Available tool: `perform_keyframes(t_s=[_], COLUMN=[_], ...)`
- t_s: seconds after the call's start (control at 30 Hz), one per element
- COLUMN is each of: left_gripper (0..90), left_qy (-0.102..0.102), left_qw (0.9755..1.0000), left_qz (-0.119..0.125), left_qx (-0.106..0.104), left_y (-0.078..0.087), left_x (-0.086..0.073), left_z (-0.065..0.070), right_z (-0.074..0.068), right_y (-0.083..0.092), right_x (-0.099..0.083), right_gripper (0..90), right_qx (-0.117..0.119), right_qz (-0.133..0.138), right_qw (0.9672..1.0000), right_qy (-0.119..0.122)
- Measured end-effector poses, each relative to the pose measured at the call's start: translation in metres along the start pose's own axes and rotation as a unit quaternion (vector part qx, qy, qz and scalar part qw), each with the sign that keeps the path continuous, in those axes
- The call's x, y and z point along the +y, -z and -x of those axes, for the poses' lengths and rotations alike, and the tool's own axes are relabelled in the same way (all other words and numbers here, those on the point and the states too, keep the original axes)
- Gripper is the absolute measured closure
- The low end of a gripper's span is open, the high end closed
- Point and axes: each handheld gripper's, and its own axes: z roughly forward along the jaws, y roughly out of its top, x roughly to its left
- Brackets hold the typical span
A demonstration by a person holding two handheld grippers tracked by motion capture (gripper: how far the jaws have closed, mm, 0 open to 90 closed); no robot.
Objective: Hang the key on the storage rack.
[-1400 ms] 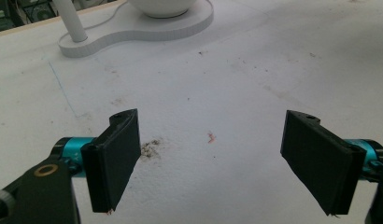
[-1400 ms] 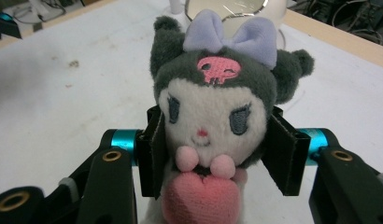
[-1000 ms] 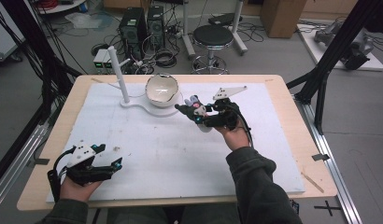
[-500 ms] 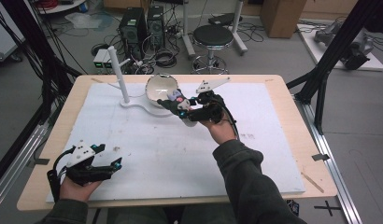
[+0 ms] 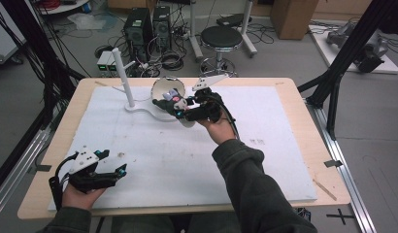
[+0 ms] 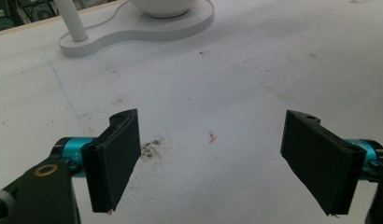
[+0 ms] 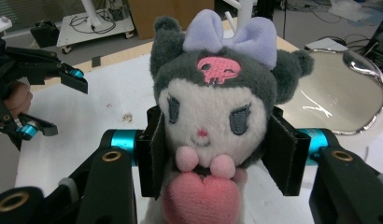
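Right gripper (image 5: 170,103) clamped on a plush toy (image 7: 213,116), pads pressing its sides just below the head, seen up close in the right gripper view. Left gripper (image 5: 117,162) wide apart and holding nothing, low at the near left corner of the white mat (image 5: 197,160), jaws aimed across the bare surface toward the stand (image 6: 133,28). Toy held above the far middle of the mat, right at the near rim of the steel bowl (image 5: 164,87) that sits on the white stand, beside the upright white post (image 5: 123,77). Long axis roughly along the jaws: head outward from the hand, pink heart and body back toward the wrist. In the high view, pointing left and slightly away, head toward the bowl. In the right gripper view, face turned to the camera, lilac bow and grey ears uppermost, bowl showing behind its right ear. Compared with a second ago: right hand and toy shifted left and toward the far edge, from a spot to the right of the bowl to its rim, with the forearm reaching farther over the mat. Grip unchanged through the move. Left hand in the same place, jaws just as wide. Bowl, stand and post where they were.
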Motion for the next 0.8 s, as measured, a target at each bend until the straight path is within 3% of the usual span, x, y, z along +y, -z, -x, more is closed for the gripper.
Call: perform_keyframes(t_s=[0.8], left_gripper=[20.3], left_qy=[0.000], left_qw=[1.0000], left_qz=[0.001], left_qx=[0.001], left_y=[0.001], left_x=[-0.001], left_z=[-0.001], right_z=[0.002], right_y=[-0.042], right_x=[0.036], right_gripper=[46.7], right_qx=[0.022], right_qz=[0.006], right_qw=[0.9997], right_qy=[-0.003])
